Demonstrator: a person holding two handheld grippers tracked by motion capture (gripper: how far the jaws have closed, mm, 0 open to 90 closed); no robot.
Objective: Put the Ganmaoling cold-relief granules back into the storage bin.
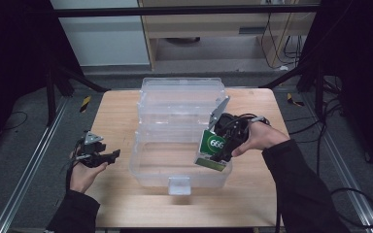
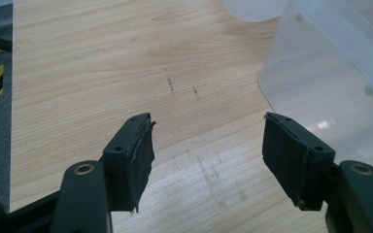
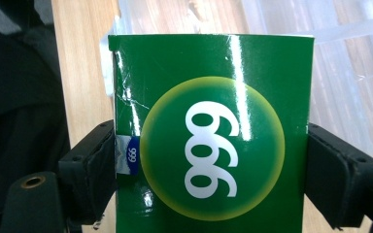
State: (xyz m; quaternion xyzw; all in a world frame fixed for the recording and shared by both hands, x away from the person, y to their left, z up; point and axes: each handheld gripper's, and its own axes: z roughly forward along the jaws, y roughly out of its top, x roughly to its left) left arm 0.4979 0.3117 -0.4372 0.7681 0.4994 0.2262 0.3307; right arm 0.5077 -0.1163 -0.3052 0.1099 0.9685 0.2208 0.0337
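STEP: we lower green box (image 1: 212, 146) into clear bin (image 1: 151, 172) | RIGHT hand-held gripper (image 1: 219, 154): clamped on box sides, at bin's right rim | LEFT hand-held gripper (image 1: 108, 156): spread, empty, over tabletop (image 1: 116, 116) | ADVICE: we clear the rim, release low.

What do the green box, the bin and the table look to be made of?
Green box: probably glossy printed cardboard; it shows light streaks and a creased corner, and is held in the right tool. Bin: clear, slightly frosted plastic; the wood shows through its walls. Table: pale wood or wood-look laminate with a matte finish, visible grain and a few dark scuffs.
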